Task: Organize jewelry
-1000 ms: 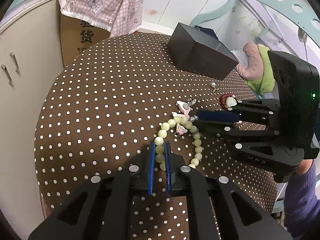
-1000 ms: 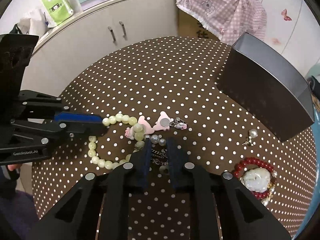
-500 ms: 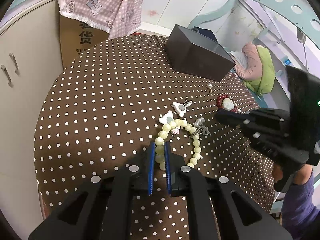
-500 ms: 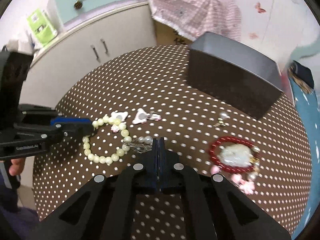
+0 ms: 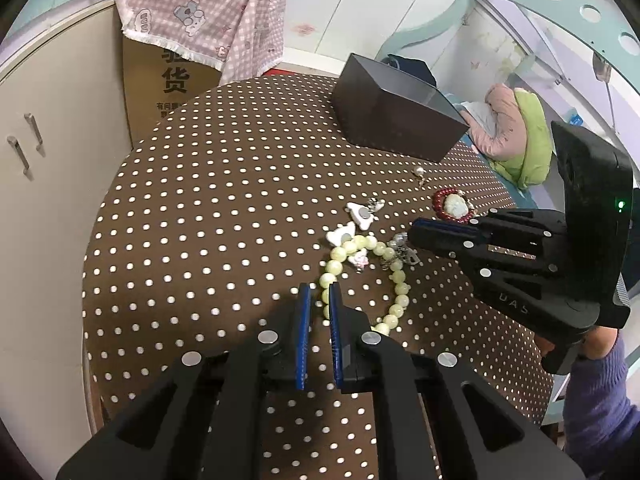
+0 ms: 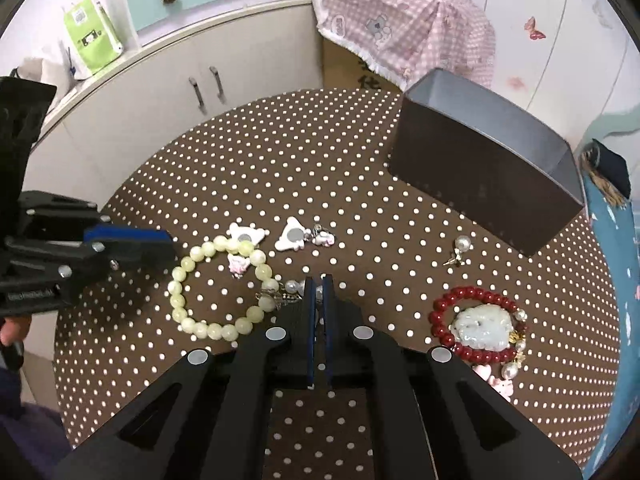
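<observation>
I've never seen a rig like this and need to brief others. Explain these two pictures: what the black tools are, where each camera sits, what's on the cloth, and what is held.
No robot here: a person holds a two-finger tool in each hand, and each tool carries a wide-angle camera that looks along its fingers. One picture comes from the left gripper, the other from the right gripper; each also shows the other tool at its side.

On the dotted tablecloth lie a pale green bracelet, a red bracelet, a pearl earring, white clips and an open dark box.

The left fingers are closed on the green bracelet's beads. The right fingers are closed and seem to pinch a silvery trinket.
</observation>
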A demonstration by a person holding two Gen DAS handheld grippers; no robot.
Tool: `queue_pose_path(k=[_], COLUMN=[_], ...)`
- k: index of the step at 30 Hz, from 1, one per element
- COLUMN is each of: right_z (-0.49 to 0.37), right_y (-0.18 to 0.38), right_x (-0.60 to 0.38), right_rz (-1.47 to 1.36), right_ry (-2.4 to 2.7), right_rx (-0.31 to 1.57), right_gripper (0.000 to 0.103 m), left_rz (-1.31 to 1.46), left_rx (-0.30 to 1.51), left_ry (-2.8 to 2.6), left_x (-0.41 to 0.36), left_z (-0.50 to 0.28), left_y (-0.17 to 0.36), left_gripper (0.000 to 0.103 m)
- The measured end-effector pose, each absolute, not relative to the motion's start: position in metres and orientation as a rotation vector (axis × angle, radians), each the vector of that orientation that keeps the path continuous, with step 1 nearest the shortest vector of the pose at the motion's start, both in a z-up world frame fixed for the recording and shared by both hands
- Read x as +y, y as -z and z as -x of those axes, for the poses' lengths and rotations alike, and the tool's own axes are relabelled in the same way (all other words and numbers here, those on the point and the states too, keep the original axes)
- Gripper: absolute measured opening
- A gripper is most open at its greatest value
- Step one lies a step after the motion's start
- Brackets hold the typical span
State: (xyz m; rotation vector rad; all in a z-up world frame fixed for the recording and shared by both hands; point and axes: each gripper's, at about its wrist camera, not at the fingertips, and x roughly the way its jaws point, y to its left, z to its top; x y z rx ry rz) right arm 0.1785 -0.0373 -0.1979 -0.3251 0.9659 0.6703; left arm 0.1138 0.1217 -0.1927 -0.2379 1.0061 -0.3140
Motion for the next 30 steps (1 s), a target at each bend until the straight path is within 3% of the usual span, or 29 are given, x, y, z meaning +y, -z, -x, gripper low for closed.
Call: queue_pose_path(k=[1, 2, 3, 4, 5, 10, 14, 19, 30], right_z=[-0.178, -0.178, -0.178, -0.178, -0.179, -0.183, -0.184, -0.189, -0.194], right_y=[0.198, 0.198, 0.197, 0.196, 0.196, 0.195, 0.199, 0.198, 0.201], right_x=[-0.037, -0.037, -0.036, -0.035, -0.035, -0.033, -0.029, -0.025, -0.027], right_rz=[0.331, 0.337, 0.342, 0.348, 0.348, 0.352, 0.388, 0.404, 0.443], right_ry=[-0.676, -0.683, -0.683, -0.680, -0.691, -0.713, -0.745, -0.805, -0.826], right_rx=[0.966, 0.965, 0.954, 0.943, 0.945, 0.944, 0.963, 0.977, 0.987], right_gripper=[0.008, 0.019, 0.042, 0.050, 0.052, 0.052, 0.050, 0.037, 0.036], left_rz=[0.243, 0.247, 0.250, 0.250, 0.254, 0.289, 0.297, 0.267, 0.145], left_rx=[1.006, 1.006, 1.007, 1.009, 1.013, 1.021, 1.033, 1.020, 1.011], left_ry=[0.311, 0.310, 0.312, 0.314, 0.323, 0.360, 0.348, 0.332, 0.263], left_x=[0.124, 0.125, 0.126, 0.125, 0.123, 0.118, 0.114, 0.109, 0.088], left_z=[-0.115, -0.115, -0.116, -0.116, -0.116, -0.116, -0.119, -0.121, -0.125], left_y=[0.193, 0.194, 0.194, 0.194, 0.195, 0.197, 0.200, 0.198, 0.195], left_gripper=[0.008, 0.008, 0.008, 0.008, 0.008, 0.009, 0.026, 0.027, 0.027])
